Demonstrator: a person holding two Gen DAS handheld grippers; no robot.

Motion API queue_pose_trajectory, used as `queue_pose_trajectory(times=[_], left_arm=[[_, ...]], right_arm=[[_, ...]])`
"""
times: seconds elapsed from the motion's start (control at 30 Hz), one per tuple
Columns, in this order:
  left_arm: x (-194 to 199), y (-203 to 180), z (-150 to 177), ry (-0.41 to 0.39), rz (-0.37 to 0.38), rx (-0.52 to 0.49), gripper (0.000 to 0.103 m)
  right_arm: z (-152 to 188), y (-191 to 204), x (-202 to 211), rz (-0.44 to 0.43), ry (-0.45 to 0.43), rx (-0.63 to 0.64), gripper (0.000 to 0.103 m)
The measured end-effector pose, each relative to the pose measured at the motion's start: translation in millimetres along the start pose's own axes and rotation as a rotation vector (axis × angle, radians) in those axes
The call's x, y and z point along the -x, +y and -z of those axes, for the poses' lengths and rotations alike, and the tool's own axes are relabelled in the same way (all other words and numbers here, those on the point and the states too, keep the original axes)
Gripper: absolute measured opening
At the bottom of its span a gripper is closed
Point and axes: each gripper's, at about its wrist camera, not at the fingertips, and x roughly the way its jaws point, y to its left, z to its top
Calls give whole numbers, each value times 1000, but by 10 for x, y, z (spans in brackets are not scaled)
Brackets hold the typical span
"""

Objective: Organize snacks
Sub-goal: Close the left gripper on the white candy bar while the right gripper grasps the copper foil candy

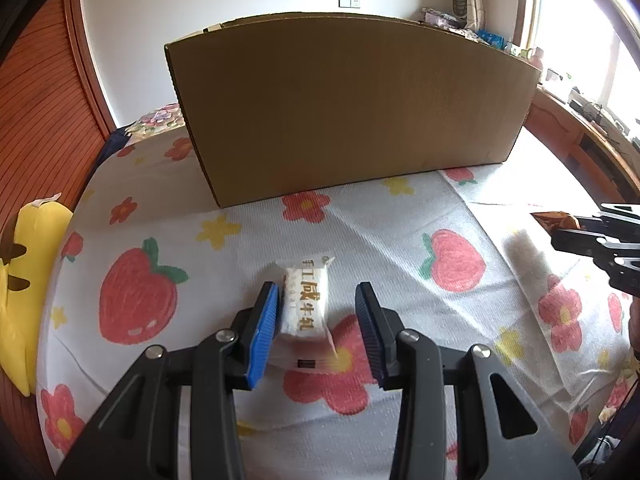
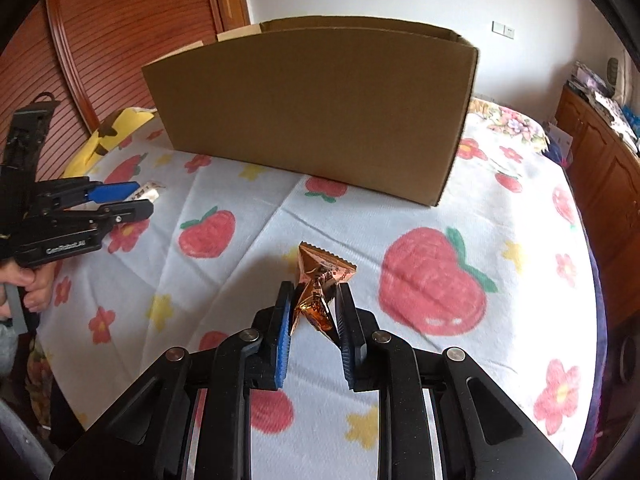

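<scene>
My left gripper (image 1: 318,300) is wide apart around the white snack packet (image 1: 306,300) — only the left pad (image 1: 266,320) touches it. Gold Chinese characters run down its wrapper, with a small barcode at the near end. My right gripper (image 2: 312,308) is pinched narrow on the crumpled copper foil snack (image 2: 320,284); its print is unreadable. "GenRobot.AI" shows on the left tool's body in the right view. Both snacks sit mid-bed on the strawberry bedspread (image 1: 400,216), with the cardboard box (image 1: 352,108) nearer its far edge.
</scene>
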Motion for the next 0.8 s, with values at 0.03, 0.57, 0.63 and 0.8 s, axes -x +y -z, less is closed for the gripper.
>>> queue_pose_trajectory(times=[0.03, 0.57, 0.63, 0.8], left_arm=[[-7, -4, 2, 3, -1, 4, 39], [213, -95, 89, -26, 5, 3, 20], [282, -112, 87, -38, 9, 7, 20], [445, -192, 66, -69, 13, 4, 20]], right_arm=[[6, -1, 19, 0, -2, -1, 19], [242, -75, 293, 9, -24, -38, 19], [255, -80, 316, 10, -28, -40, 19], [280, -78, 395, 8, -41, -47, 19]])
